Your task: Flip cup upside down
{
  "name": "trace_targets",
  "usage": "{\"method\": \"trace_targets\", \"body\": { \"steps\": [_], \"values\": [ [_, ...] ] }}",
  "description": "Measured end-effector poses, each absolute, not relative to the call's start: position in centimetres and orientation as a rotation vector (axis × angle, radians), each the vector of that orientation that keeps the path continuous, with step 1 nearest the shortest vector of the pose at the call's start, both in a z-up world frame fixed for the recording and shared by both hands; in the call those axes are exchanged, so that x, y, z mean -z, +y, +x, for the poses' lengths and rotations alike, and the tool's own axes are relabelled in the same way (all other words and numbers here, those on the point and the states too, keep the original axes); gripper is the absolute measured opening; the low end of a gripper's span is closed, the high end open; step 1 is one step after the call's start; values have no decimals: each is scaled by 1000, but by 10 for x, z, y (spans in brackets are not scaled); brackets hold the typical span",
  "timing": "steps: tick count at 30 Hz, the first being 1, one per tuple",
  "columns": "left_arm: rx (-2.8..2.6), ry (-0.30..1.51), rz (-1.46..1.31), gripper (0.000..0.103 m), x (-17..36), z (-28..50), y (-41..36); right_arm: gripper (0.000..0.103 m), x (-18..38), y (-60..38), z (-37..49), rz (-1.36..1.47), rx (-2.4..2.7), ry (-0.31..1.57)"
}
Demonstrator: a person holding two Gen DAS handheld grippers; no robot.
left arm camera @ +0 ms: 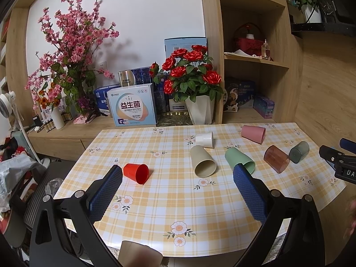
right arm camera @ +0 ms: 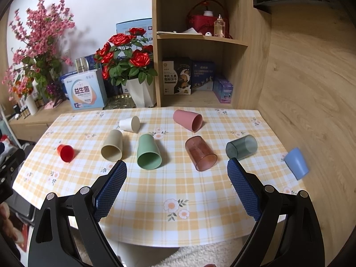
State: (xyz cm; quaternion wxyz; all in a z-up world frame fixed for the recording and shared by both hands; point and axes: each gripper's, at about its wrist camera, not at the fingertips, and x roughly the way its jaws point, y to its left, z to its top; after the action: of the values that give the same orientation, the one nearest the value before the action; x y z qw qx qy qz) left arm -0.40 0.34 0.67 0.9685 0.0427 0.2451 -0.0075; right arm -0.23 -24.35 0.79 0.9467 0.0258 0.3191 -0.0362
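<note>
Your left gripper is hovering with its blue-padded fingers spread wide and gripping nothing, above the near half of the yellow plaid tablecloth with daisy prints. Your right gripper is hanging likewise released and empty over the same cloth.

All cups are lying on their sides, none yet flipped. The sage-green plastic cup is resting mid-table, mouth toward you. Left of it are lying the beige cup and, farther left, the small red cup. Behind the green cup, to its left, the white cup is sitting; behind to its right, the pink cup. Right of the green cup are lying the translucent brown tumbler, then the smoky grey tumbler, and at the table's right edge the blue cup.
</note>
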Motion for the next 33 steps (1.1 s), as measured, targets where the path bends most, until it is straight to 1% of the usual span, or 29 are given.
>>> {"method": "trace_targets", "body": {
  "steps": [33],
  "values": [
    [13, 490, 82, 97, -8, -5, 4, 89, -16, -243, -4, 45, 77, 640]
  ]
}}
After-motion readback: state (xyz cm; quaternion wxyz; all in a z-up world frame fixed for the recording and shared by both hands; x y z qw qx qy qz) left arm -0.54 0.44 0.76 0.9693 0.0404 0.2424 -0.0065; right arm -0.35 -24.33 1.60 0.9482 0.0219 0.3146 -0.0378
